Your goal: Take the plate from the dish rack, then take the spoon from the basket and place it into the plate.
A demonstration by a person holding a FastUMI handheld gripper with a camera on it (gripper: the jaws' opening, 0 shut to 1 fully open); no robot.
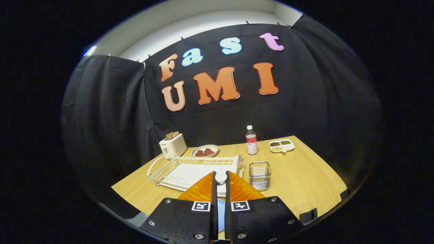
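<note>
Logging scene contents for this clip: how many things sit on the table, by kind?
Toaster: 1
Dish rack: 1
Wire basket: 1
Bottle: 1
Plates or trays with food: 2
Total: 6
The gripper, nearly closed, holds a white spoon.

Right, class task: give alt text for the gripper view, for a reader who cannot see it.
The gripper, fingers nearly closed on a white spoon, is held above a wooden table with a blue plate beneath. Beyond the fingers are a white dish rack and wire basket, then a toaster, bottle and two dishes of food.
</note>
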